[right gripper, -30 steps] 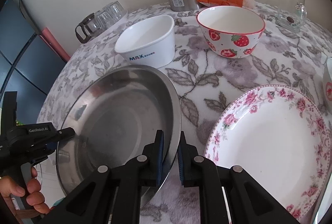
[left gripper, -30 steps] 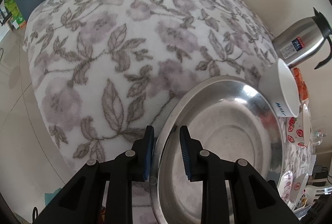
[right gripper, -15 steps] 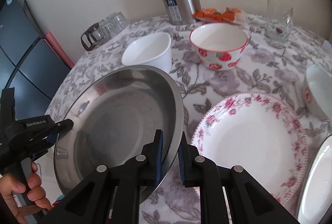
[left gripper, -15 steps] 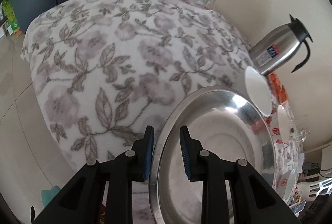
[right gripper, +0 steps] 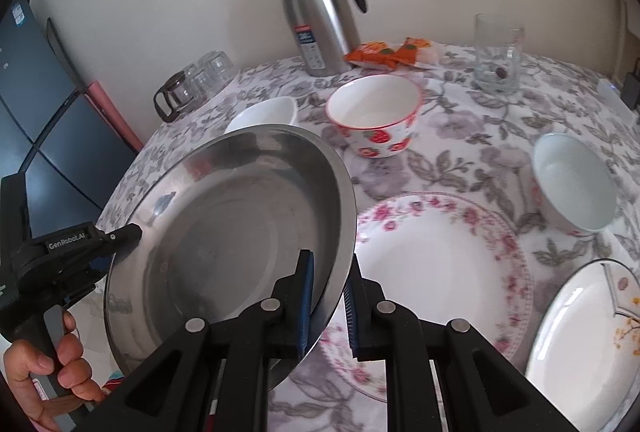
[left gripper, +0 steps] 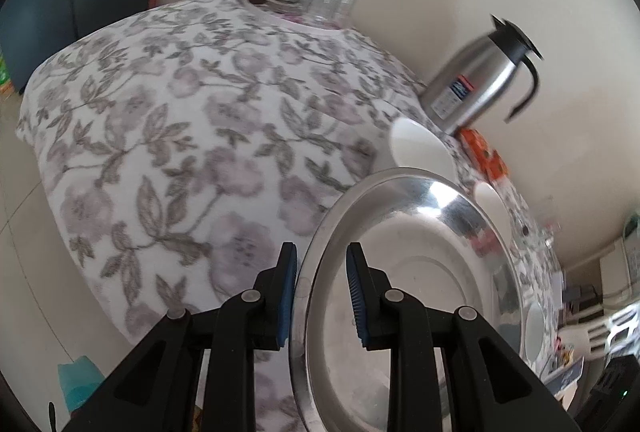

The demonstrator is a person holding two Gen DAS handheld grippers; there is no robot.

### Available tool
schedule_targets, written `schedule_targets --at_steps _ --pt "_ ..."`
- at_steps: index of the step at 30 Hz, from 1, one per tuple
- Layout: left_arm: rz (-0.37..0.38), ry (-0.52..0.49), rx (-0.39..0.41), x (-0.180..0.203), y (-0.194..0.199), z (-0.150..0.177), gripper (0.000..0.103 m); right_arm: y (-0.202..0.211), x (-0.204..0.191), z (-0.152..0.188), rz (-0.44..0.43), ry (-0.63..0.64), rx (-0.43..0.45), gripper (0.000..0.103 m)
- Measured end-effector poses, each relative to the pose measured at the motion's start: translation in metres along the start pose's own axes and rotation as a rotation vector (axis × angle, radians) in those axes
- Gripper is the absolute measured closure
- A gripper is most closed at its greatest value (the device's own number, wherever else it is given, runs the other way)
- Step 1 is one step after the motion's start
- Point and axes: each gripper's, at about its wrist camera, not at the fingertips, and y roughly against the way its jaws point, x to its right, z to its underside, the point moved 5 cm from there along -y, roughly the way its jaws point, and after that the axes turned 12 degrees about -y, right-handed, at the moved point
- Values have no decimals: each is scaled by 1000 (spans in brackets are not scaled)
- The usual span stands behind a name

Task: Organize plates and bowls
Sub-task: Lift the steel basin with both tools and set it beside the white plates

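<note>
Lifted higher, one steel plate stays clamped by two hand-held grippers, left and right.

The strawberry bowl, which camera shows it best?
The right wrist view: the strawberry bowl stands whole and upright beyond the steel plate. In the left wrist view only a blurred sliver shows behind that plate's rim.

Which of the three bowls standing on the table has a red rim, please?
The strawberry bowl in the middle: red rim, strawberry pattern. The small white bowl and pale bowl lack both.
</note>
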Motion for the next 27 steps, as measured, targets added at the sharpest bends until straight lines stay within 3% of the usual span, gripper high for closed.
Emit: schedule_targets --at_steps 18,27 --pt "145 -251 -100 125 -14 50 77 61 120 -3 77 -115 88 88" --pt "89 -329 -146 145 -30 64 77 51 138 0 103 -116 76 86"
